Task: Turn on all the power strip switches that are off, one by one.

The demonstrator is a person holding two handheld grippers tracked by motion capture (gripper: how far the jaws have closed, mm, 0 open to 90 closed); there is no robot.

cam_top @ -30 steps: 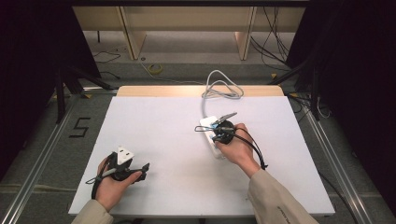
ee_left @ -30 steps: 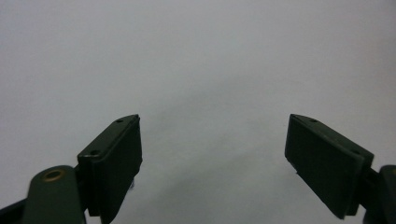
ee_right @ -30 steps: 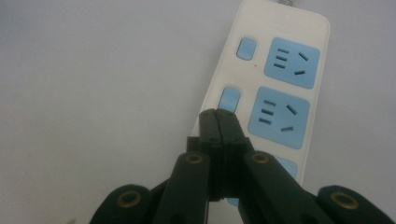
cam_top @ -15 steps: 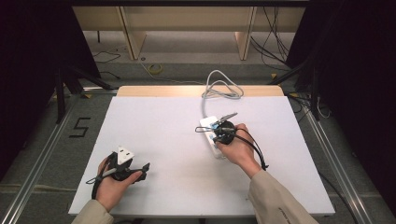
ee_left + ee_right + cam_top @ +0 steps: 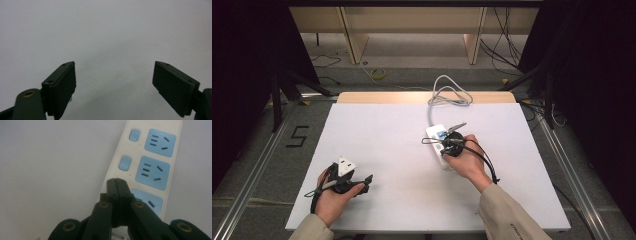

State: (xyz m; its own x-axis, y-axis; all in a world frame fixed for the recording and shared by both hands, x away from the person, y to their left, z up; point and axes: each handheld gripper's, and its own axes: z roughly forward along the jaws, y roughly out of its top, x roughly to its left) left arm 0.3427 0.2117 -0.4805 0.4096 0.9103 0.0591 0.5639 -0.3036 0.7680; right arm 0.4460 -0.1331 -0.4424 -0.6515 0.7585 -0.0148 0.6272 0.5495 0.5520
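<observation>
- Two grippers hold position, nothing shifting: right gripper [image 5: 116,182], fingers clenched empty, stays pressed on the power strip [image 5: 150,167], right of centre on the surface [image 5: 377,130].
- Left gripper [image 5: 115,82] rests released, lower left; switch press appears underway.

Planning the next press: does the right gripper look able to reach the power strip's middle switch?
Probably yes: the right gripper, jaws shut, sits just short of the middle switch on the power strip, nothing between.

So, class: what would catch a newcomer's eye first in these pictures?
The white power strip with blue sockets, right of the white table's centre, its grey cable looped at the far edge. The right tongs sit shut over it, tips by its switch side. The left tongs stand open over bare table, near left.
</observation>
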